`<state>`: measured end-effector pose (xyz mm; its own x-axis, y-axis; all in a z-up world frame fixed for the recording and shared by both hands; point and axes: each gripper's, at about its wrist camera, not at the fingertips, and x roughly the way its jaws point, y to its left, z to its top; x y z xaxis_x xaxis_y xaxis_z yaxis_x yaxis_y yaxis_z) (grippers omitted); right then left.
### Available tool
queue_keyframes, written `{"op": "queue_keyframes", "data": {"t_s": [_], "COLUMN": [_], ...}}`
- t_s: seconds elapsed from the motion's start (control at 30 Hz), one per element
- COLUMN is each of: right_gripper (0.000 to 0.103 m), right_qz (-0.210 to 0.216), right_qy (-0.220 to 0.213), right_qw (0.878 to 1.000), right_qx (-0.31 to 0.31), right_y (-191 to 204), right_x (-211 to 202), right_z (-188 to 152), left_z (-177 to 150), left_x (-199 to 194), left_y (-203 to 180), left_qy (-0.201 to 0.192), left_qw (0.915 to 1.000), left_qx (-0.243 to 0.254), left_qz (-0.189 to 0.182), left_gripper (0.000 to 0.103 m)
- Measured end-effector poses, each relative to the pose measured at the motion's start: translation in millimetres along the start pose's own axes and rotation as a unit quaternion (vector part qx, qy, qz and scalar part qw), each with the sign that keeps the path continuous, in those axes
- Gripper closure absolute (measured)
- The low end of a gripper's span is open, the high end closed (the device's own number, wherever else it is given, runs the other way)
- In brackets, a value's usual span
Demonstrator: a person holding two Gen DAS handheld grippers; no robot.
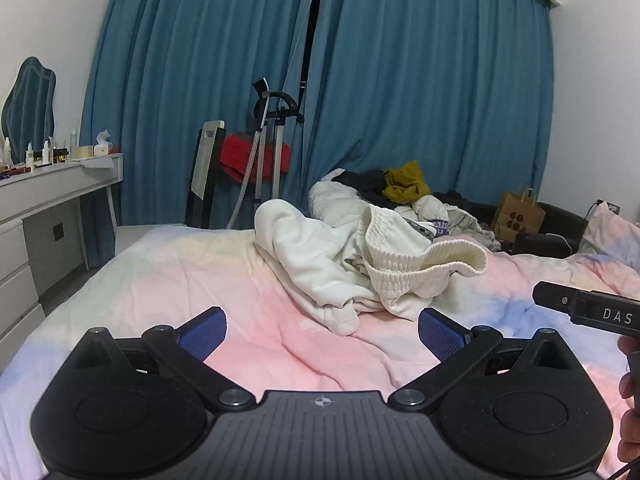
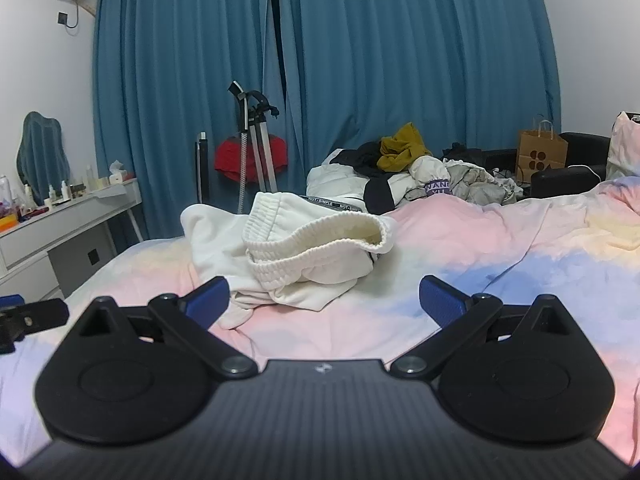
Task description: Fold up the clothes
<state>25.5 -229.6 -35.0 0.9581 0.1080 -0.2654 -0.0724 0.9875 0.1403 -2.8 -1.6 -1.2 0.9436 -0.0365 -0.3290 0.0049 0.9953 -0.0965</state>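
A crumpled white garment with a ribbed elastic waistband (image 1: 360,260) lies on the pastel bed cover (image 1: 180,280), just beyond both grippers; it also shows in the right wrist view (image 2: 304,256). My left gripper (image 1: 322,330) is open and empty, hovering over the cover in front of the garment. My right gripper (image 2: 324,304) is open and empty, its left blue pad (image 2: 208,300) close to the garment's near edge. The right gripper's body (image 1: 588,308) shows at the right of the left wrist view.
A pile of other clothes (image 1: 392,188) lies at the bed's far side, with a mustard piece (image 2: 400,148) on top. A brown paper bag (image 2: 540,156), a white dressing table (image 1: 52,200), a garment steamer stand (image 1: 268,140) and blue curtains (image 1: 400,80) stand beyond.
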Motion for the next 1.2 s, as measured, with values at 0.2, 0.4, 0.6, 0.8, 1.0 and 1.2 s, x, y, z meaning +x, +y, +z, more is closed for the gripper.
{"op": "queue_keyframes", "data": {"t_s": [0.2,0.4,0.6,0.8,1.0,1.2], "right_gripper": [0.000,0.000,0.000,0.000,0.000,0.000], "right_qz": [-0.006,-0.011,0.003,-0.001,-0.002,0.002], "right_qy": [0.010,0.001,-0.028,-0.027,-0.019,-0.015], "right_qw": [1.000,1.000,0.999,1.000,1.000,1.000], "right_qx": [0.001,0.003,0.035,-0.009,-0.015,-0.014], "right_y": [1.2,4.3,-2.4,3.3,4.2,4.1], "right_x": [3.0,4.6,2.1,0.7,2.6,1.6], "right_z": [0.4,-2.9,-3.9,-2.4,-4.0,-4.8], "left_z": [2.6,-5.3,-5.5,-6.8,-8.5,-9.7], "left_x": [7.5,9.1,11.4,12.9,14.5,17.2], "left_y": [3.4,-0.7,0.2,0.6,1.0,0.9], "left_qy": [0.017,0.013,0.014,0.016,0.017,0.022], "left_qw": [0.9998,0.9999,0.9999,0.9999,0.9998,0.9997], "left_qx": [-0.006,0.001,0.001,0.002,0.000,-0.004], "left_qz": [0.001,0.003,0.003,0.004,0.001,-0.008], "left_gripper": [0.000,0.000,0.000,0.000,0.000,0.000]}}
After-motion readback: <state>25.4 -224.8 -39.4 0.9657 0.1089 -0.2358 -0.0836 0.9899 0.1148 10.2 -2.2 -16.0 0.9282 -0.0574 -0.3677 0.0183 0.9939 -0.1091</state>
